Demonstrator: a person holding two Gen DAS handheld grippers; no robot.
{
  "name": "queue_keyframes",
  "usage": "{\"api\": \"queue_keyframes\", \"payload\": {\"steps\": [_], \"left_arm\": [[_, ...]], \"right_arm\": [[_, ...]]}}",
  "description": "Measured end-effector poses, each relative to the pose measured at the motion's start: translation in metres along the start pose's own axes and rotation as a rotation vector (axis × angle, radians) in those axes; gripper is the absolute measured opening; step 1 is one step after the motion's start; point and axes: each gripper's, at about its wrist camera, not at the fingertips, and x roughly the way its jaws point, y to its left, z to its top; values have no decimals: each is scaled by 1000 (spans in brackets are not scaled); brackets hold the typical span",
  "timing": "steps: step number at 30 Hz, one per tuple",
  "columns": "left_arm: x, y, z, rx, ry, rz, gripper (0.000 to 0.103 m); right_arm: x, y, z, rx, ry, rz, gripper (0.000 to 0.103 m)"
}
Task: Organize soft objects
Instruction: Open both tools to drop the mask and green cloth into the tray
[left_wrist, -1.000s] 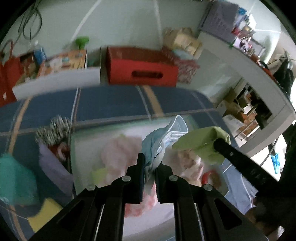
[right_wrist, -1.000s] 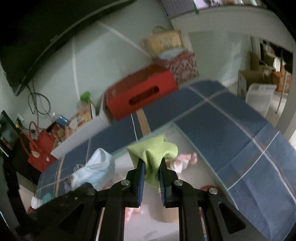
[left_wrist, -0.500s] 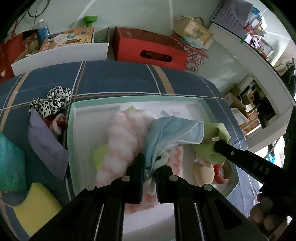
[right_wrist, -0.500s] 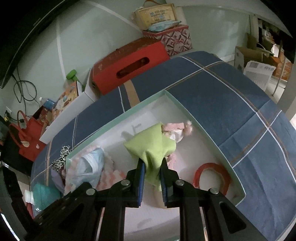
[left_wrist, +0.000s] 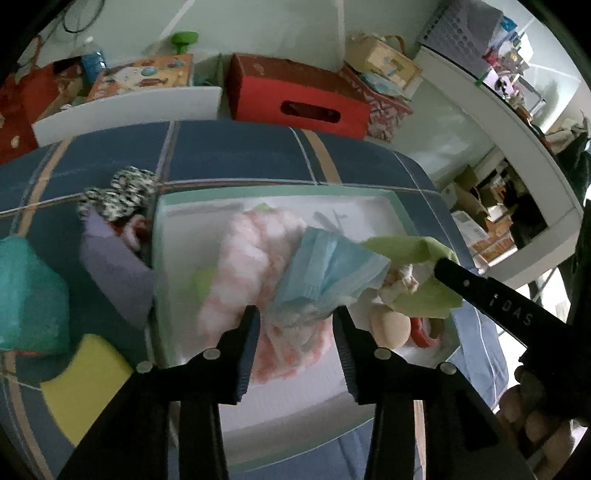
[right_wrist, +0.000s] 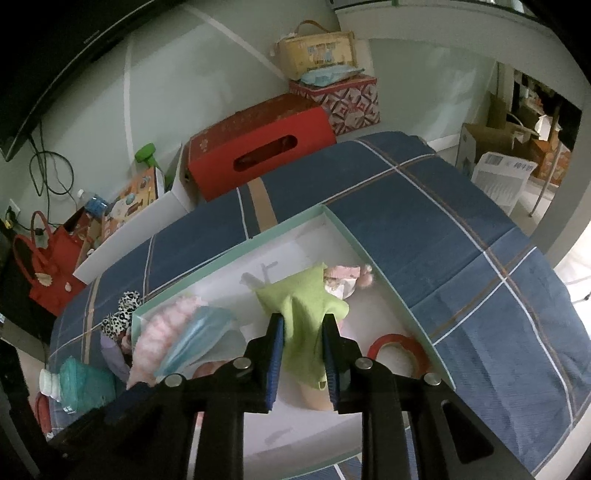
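Green cloth (right_wrist: 303, 325) hides the box (right_wrist: 388, 291) floor beneath it.

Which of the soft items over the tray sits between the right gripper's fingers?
The green cloth, between the right gripper; the blue face mask lies by the left gripper.

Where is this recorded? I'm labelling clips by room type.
Likely a cluttered room in a home: a plaid blanket over a bed or table, storage boxes such as the red box, and a wall-mounted screen.

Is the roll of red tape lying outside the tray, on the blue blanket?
No, the red tape roll lies inside the white tray, against its right wall.
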Motion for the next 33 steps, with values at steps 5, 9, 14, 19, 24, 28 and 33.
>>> {"api": "queue_keyframes", "payload": {"steps": [5, 9, 14, 19, 24, 28, 33], "left_arm": [[-18, 11, 3, -18, -47, 47, 48], [-27, 18, 5, -38, -70, 74, 57], [-28, 28, 6, -62, -83, 131, 73], [-27, 38, 6, -83, -112, 209, 91], [-27, 45, 6, -86, -115, 238, 100], [-28, 47, 4, -83, -112, 257, 100], [-36, 53, 2, -92, -133, 269, 100]], "right_arm": [[-5, 5, 0, -28, -4, -3, 23], [-5, 9, -2, -40, -2, -3, 47], [-2, 15, -3, -54, 3, -6, 48], [1, 20, -5, -73, 11, -10, 67], [3, 32, -8, -119, 13, -22, 80], [4, 42, -12, -150, 5, -29, 96], [-3, 51, -14, -178, -31, -20, 103]]}}
